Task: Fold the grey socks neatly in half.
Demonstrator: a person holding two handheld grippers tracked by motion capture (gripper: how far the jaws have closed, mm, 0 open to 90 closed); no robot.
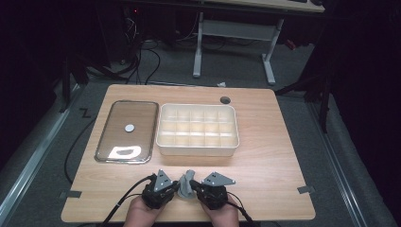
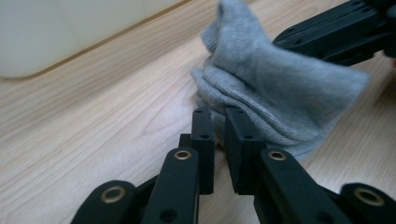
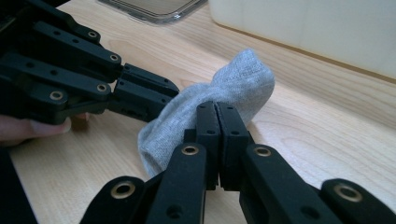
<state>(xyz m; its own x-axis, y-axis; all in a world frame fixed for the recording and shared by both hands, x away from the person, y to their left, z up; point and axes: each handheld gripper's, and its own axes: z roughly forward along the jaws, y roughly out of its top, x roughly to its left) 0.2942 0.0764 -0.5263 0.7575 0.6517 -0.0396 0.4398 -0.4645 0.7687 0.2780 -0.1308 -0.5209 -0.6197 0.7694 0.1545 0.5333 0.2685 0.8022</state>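
A grey sock stands bunched on the wooden table near its front edge, between my two grippers. My left gripper comes at it from the left. In the left gripper view its jaws stand almost together, pinching the sock's folded lower edge. My right gripper comes from the right. In the right gripper view its jaws are pressed together on the sock, which bulges up behind them. The left gripper's black fingers touch the sock's other side.
A cream box divided into several compartments stands just beyond the grippers. To its left lies a clear flat lid with a small white disc on it. A round cable hole is at the table's far edge.
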